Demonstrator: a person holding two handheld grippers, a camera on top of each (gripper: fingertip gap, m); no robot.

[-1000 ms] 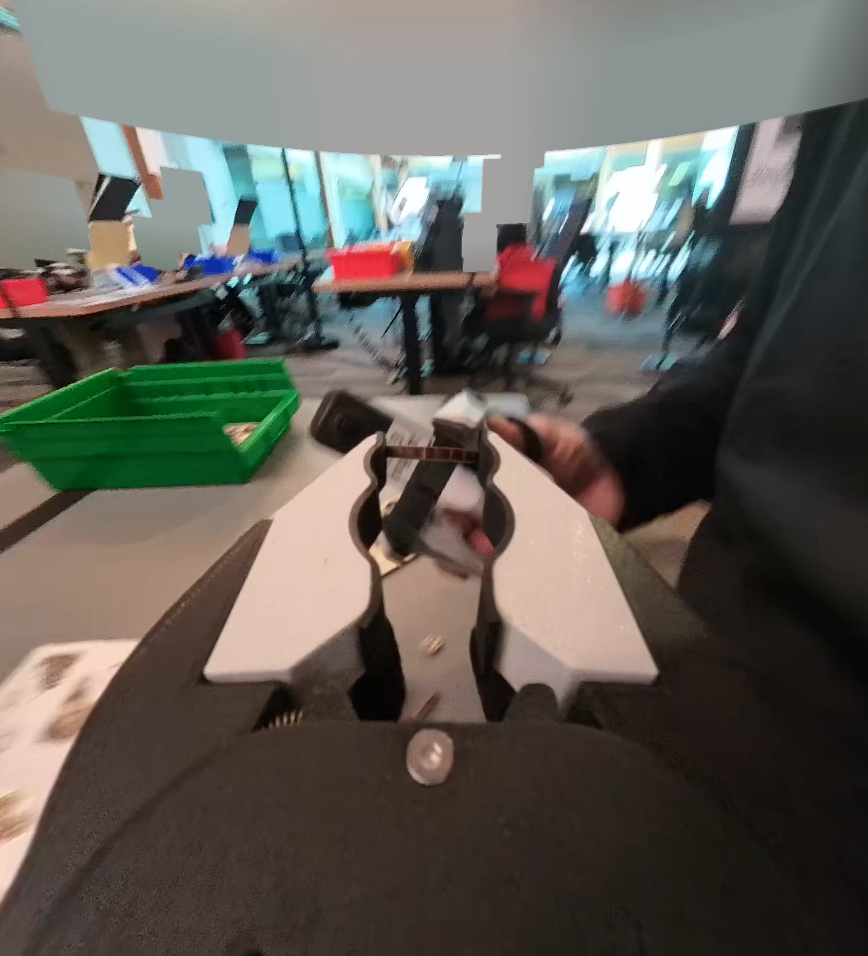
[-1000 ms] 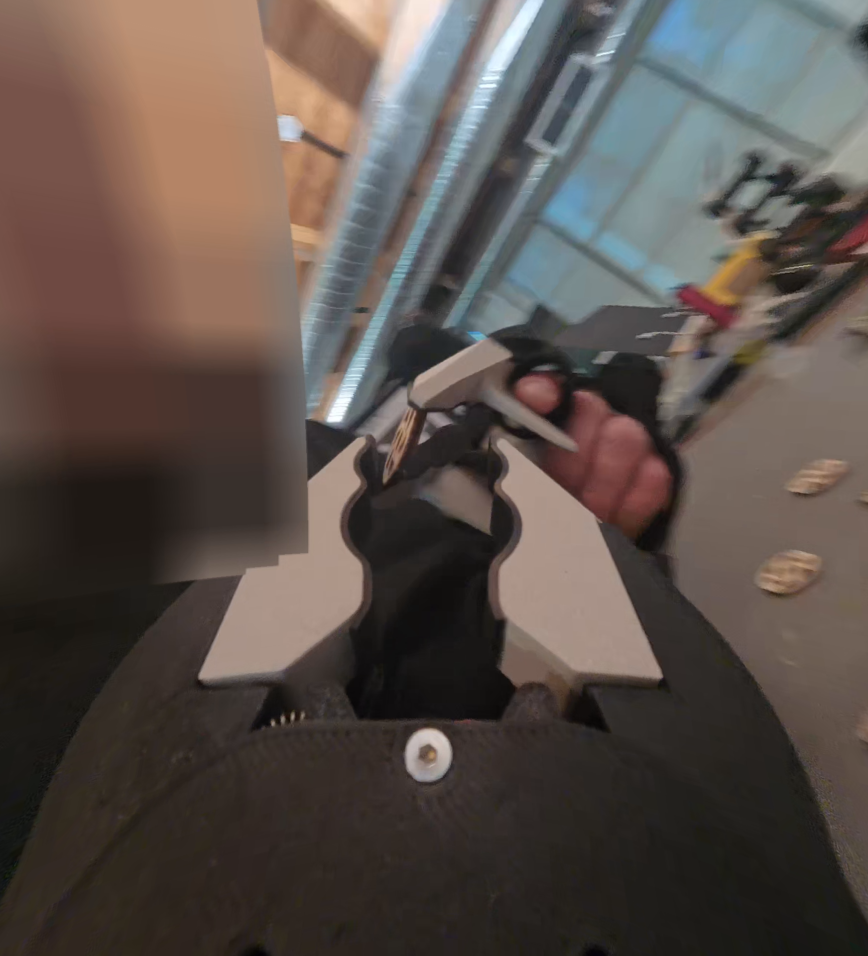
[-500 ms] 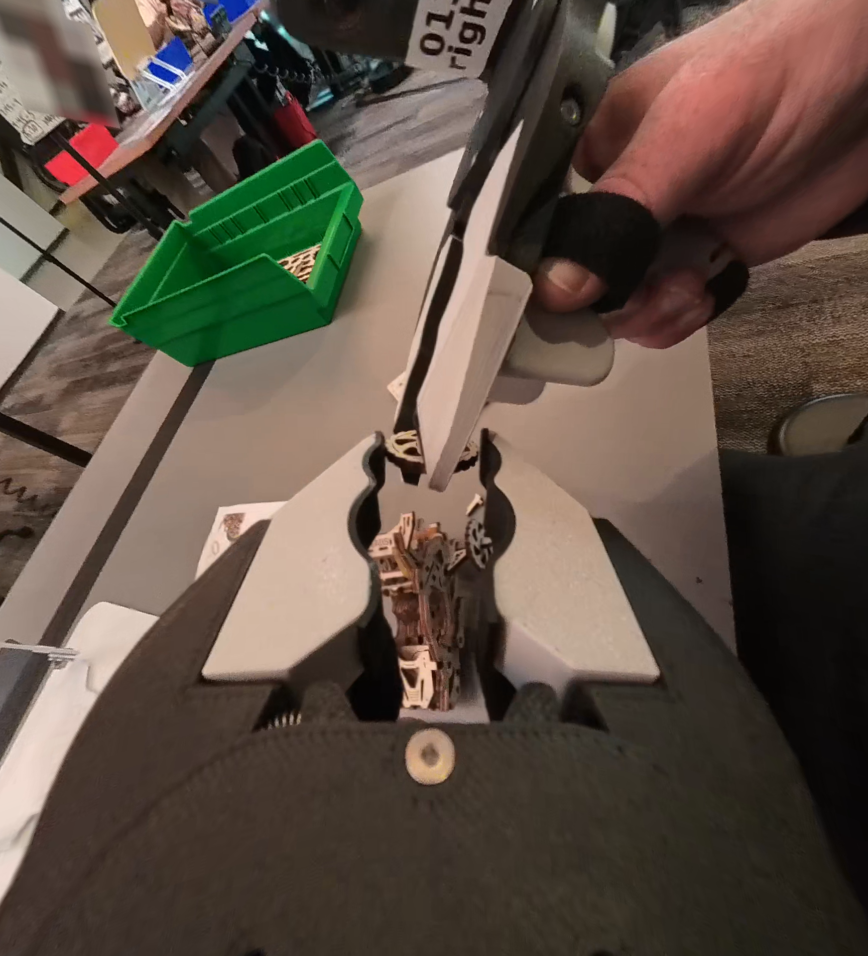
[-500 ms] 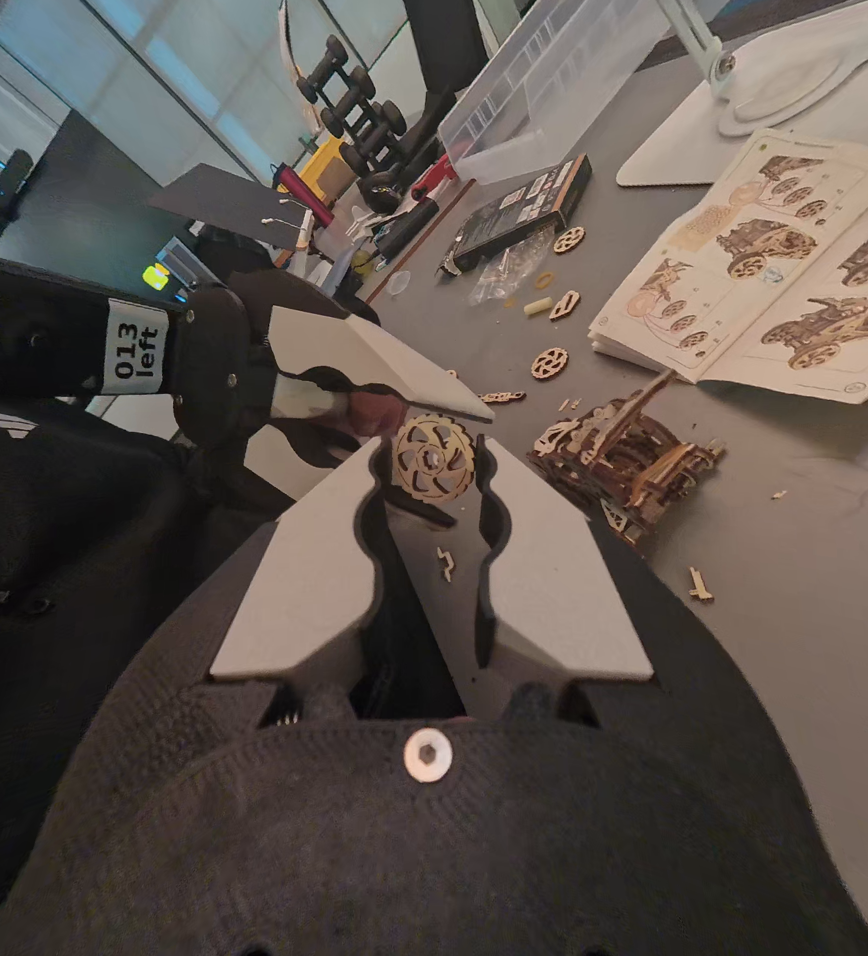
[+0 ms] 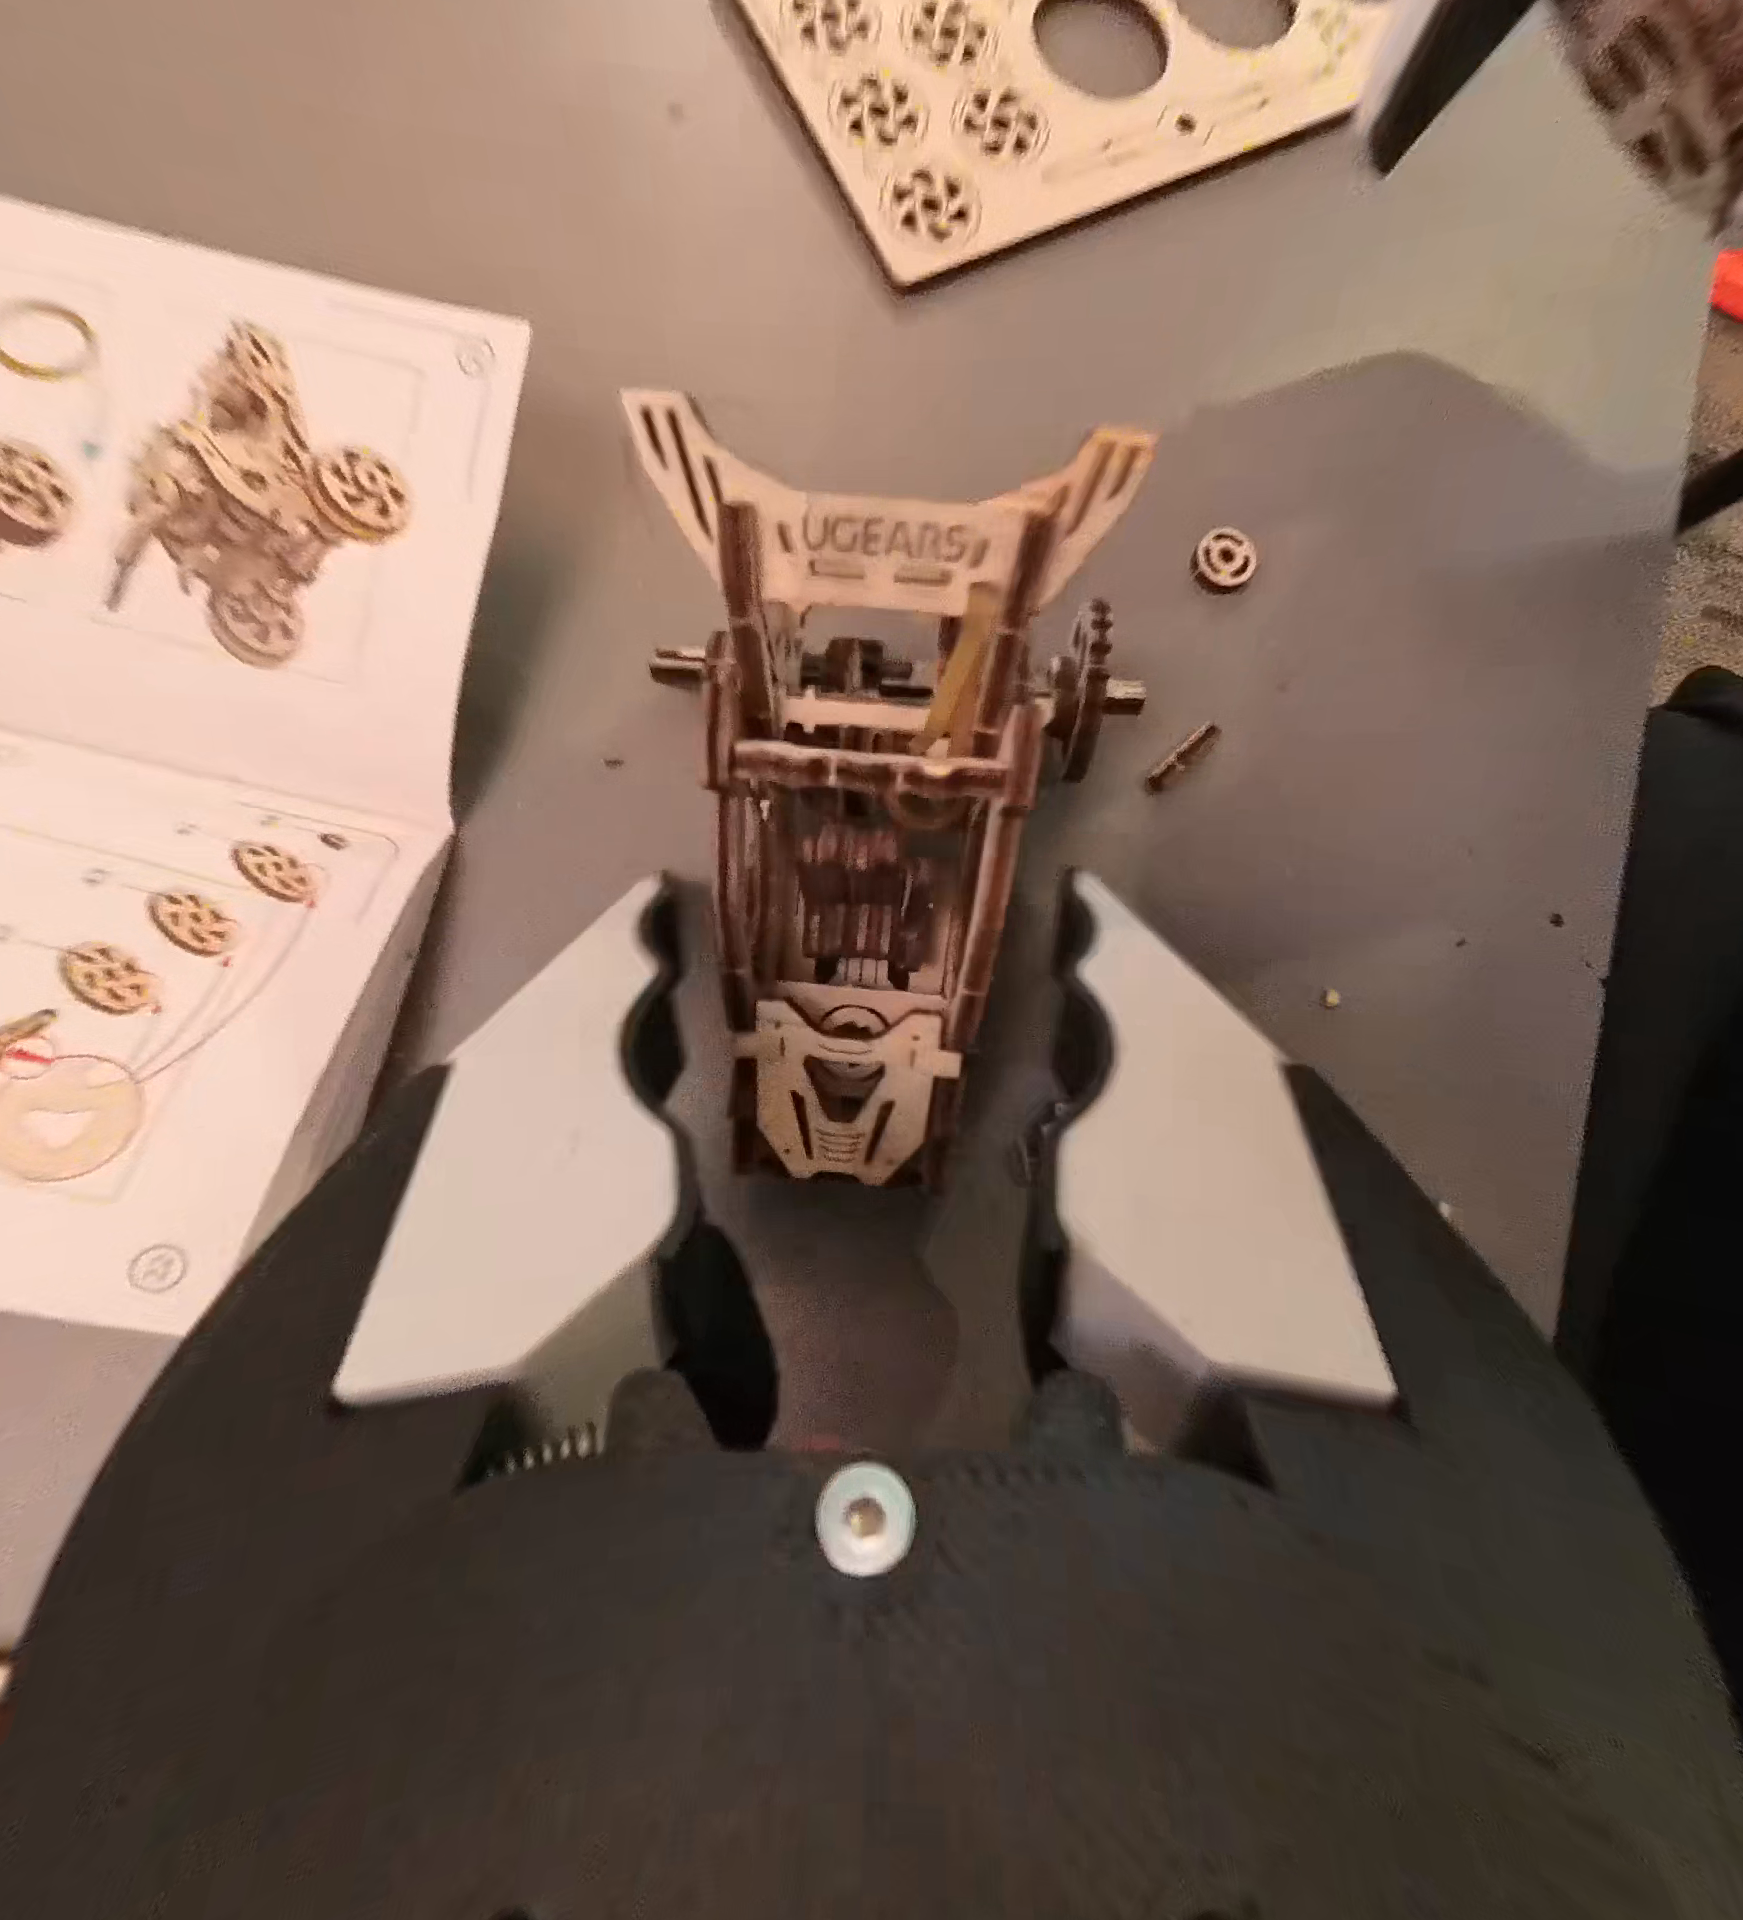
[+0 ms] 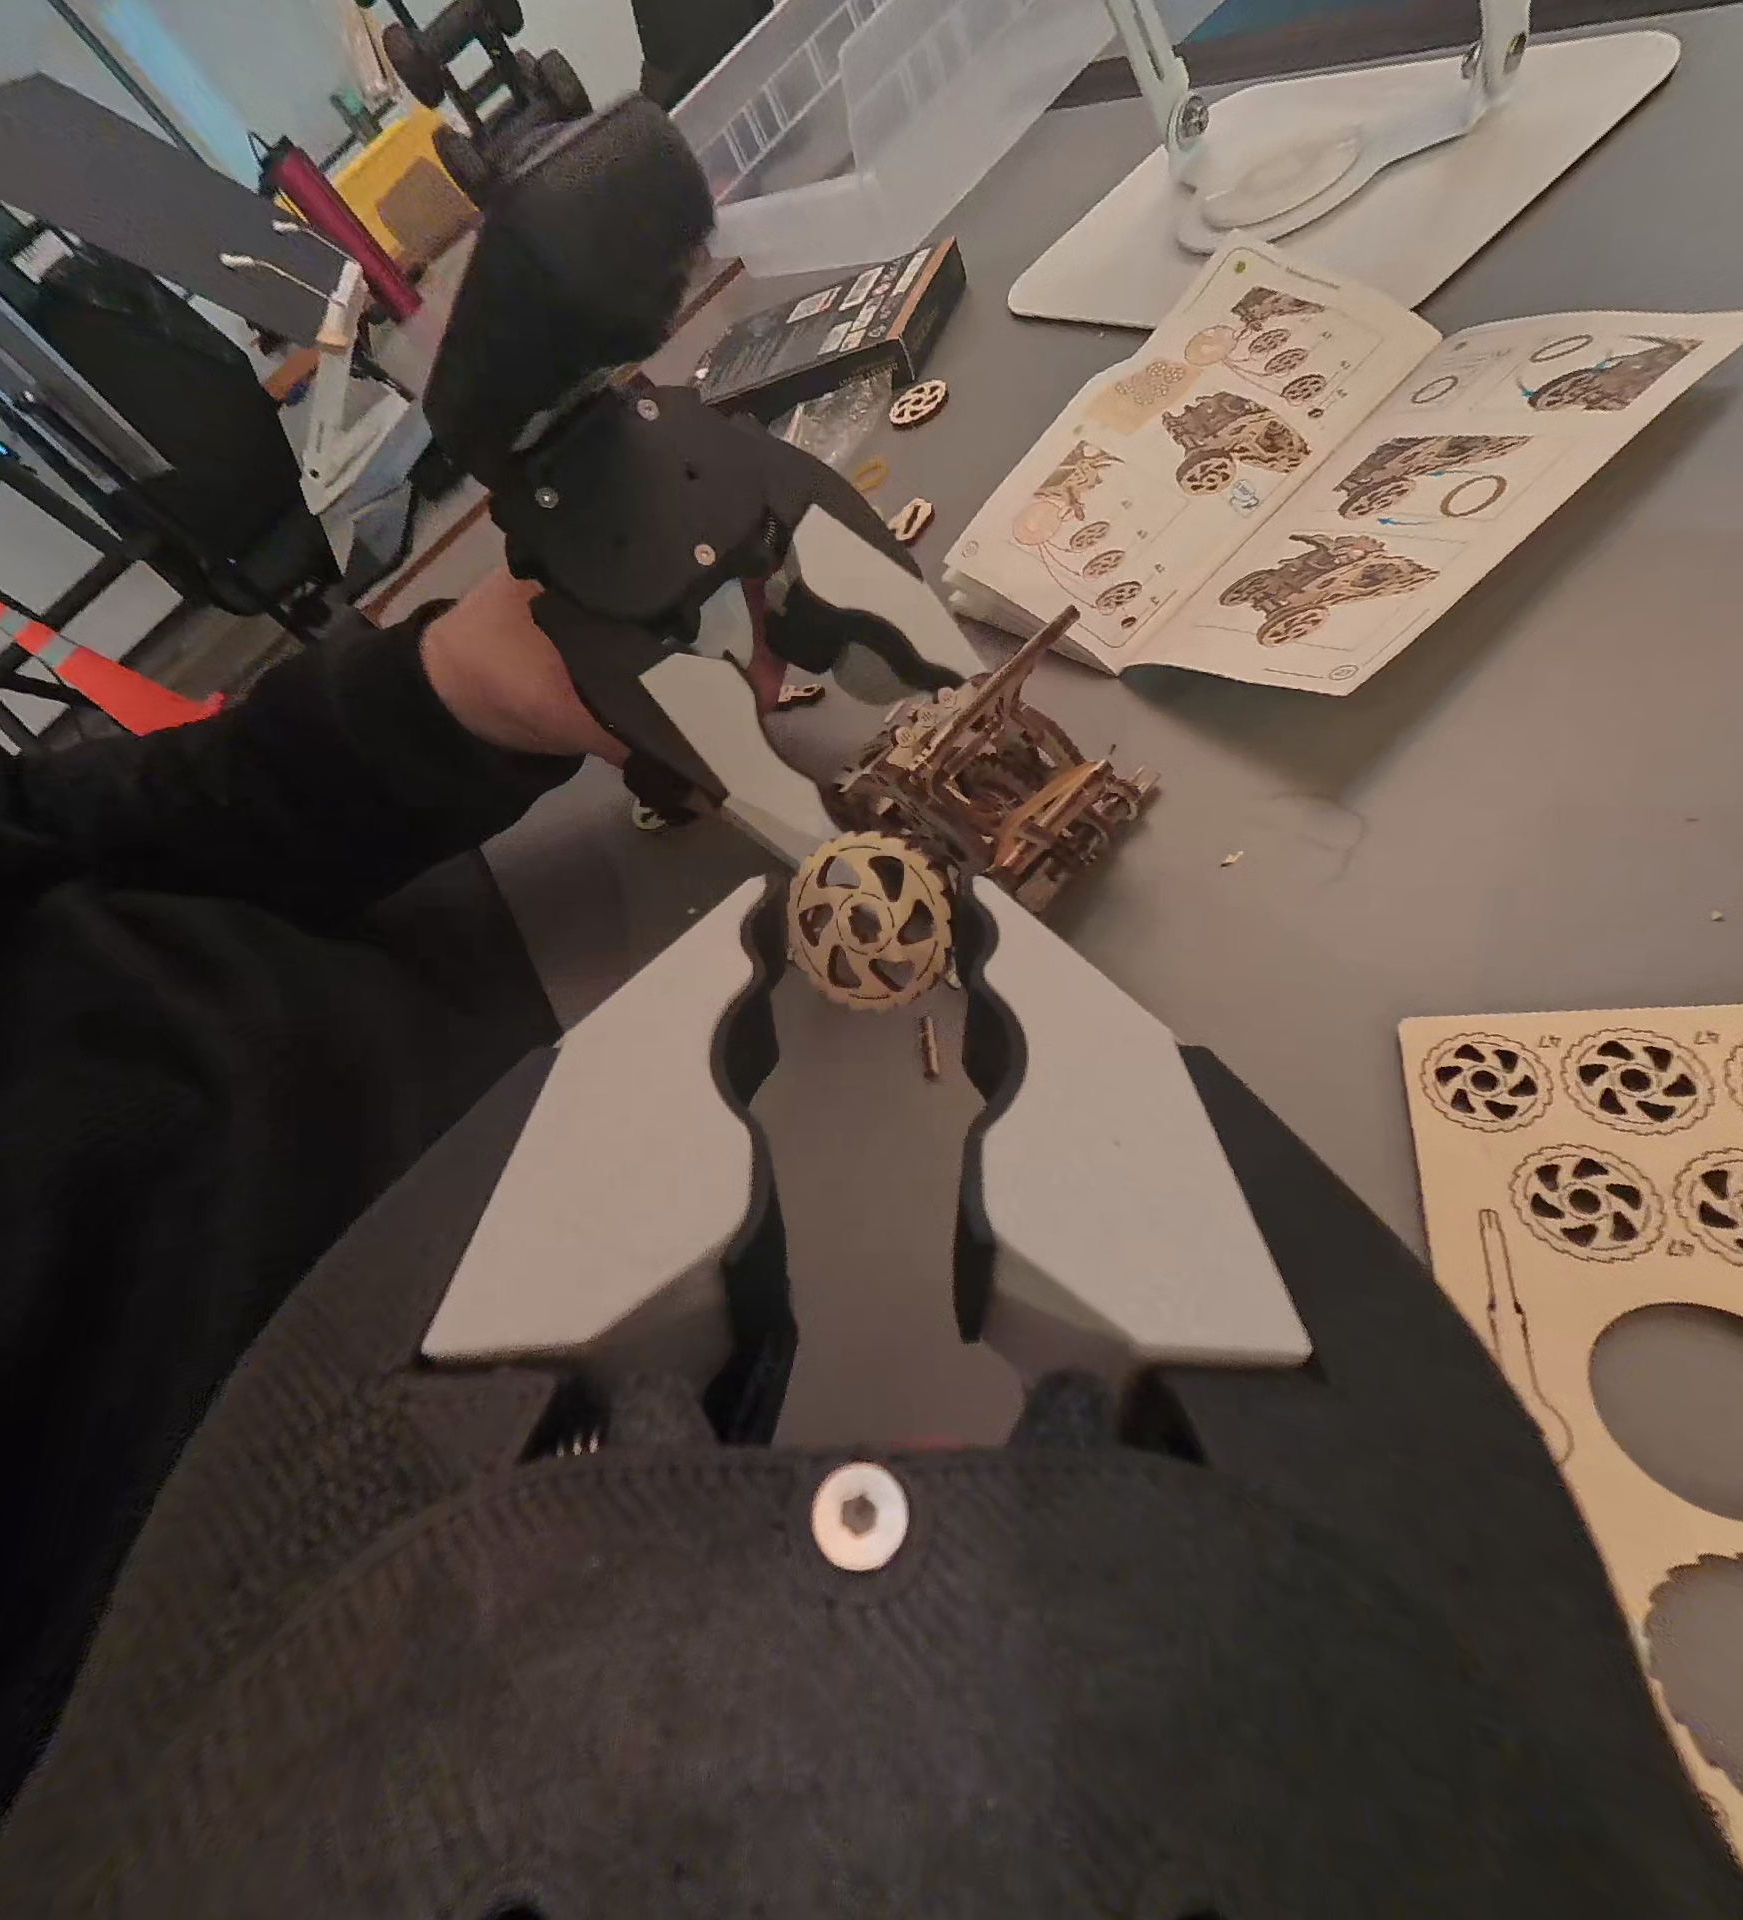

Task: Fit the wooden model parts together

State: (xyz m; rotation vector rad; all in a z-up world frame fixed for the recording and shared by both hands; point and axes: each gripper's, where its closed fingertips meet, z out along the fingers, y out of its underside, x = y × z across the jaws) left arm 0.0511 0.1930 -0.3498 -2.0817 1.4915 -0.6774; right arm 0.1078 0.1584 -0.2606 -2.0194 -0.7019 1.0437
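A partly built wooden model, a small vehicle chassis of thin laser-cut plywood, is seen at the centre of the left wrist view, standing on the grey table. Its frame, a slotted curved rear panel and a shield-shaped front plate are already joined, and a toothed wheel appears to be fitted on the axle at its right side; the axle stub on the left side is bare, so at least one wheel is judged still to be fitted.

That wheel is probably the wooden gear wheel held in the right gripper at the middle of the right wrist view: a pale disc with a toothed rim and curved spoke cut-outs, pinched at its edges between the grey fingertips, just short of the model.

The left gripper is spread wide and empty, its scalloped grey fingers lying either side of the model's front without touching it, as far as the slightly blurred view shows.

A small round wooden washer and a short wooden pin lie loose to the right of the model. An open instruction booklet fills the left of the frame, and a flat plywood parts sheet, with wheels still uncut, lies at the top.
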